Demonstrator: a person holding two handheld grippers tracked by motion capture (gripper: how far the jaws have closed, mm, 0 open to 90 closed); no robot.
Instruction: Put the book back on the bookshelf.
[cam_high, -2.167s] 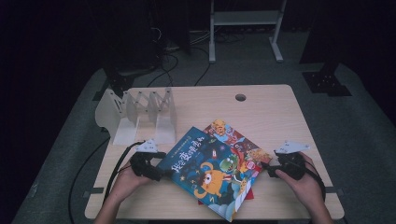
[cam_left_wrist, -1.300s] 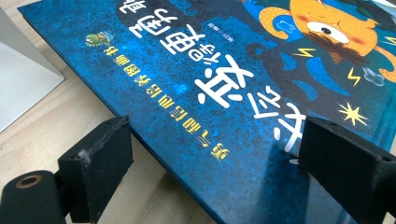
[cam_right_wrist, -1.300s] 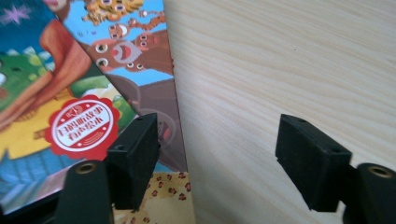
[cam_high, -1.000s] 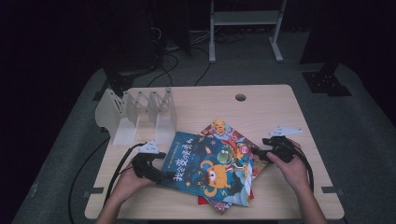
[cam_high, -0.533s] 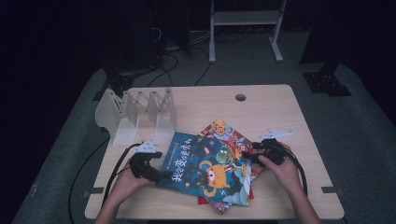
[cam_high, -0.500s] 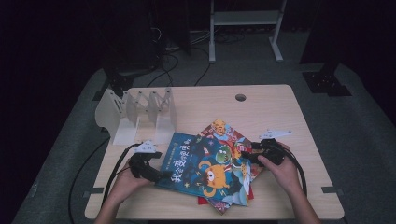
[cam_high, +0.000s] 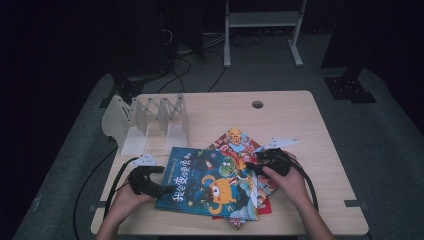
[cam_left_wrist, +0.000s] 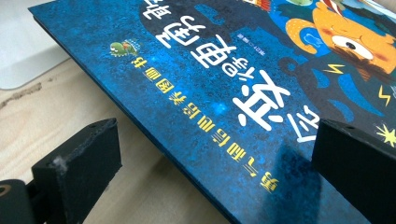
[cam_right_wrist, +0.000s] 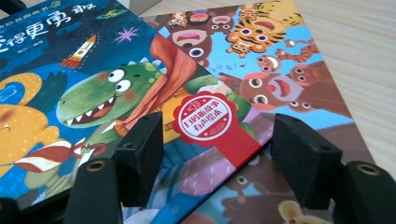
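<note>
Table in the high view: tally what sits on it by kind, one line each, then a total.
Picture books, stacked askew: at least 3, the blue book on top, an animal-faces book beneath, a red-edged one at the bottom
White book rack: 1
Hand-held grippers: 2, the left gripper and the right gripper
Total: 6

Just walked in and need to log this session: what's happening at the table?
A person works two handheld grippers on a stack of picture books. The left gripper stands open at the edge of the top blue picture book. The right gripper, jaws open, sits over the opposite side, above the animal-cover book beneath. A white book rack stands behind.
</note>
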